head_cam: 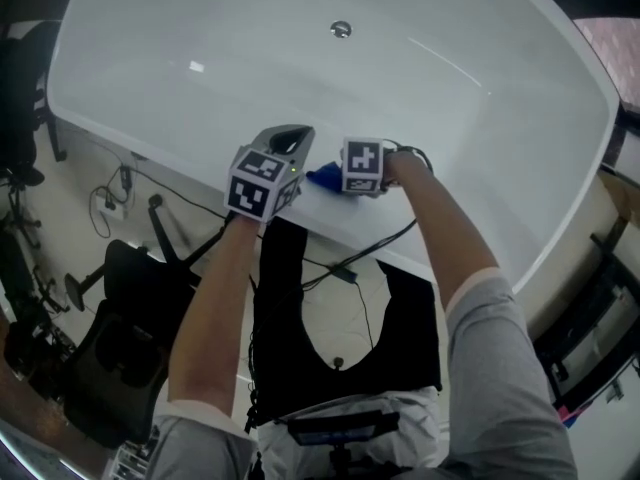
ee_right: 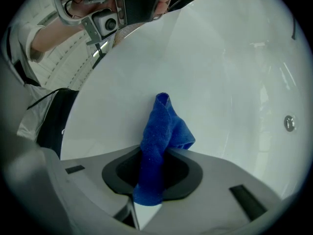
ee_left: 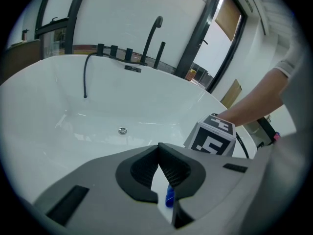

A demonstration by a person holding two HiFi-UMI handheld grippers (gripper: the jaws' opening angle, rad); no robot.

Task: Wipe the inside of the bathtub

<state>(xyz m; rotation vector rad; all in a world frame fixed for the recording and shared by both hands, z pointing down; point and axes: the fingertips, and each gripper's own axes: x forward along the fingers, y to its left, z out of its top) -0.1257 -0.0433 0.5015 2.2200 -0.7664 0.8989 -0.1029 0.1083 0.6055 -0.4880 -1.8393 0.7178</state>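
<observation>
The white bathtub (head_cam: 420,98) fills the upper head view, with its drain (head_cam: 341,29) near the far wall. A blue cloth (ee_right: 164,131) is pinched in my right gripper (ee_right: 155,153), which is shut on it, and the cloth's free end rests on the tub's near rim (head_cam: 322,176). My left gripper (head_cam: 287,140) hovers just left of the cloth over the same rim. In its own view the left gripper (ee_left: 158,148) has its tips touching with nothing between them. A sliver of the blue cloth (ee_left: 169,196) shows below it.
A black faucet (ee_left: 151,33) and hand-shower hose stand on the far rim. Outside the tub on the floor are a black office chair (head_cam: 110,338), cables (head_cam: 350,268) and a dark rack (head_cam: 600,318) at the right.
</observation>
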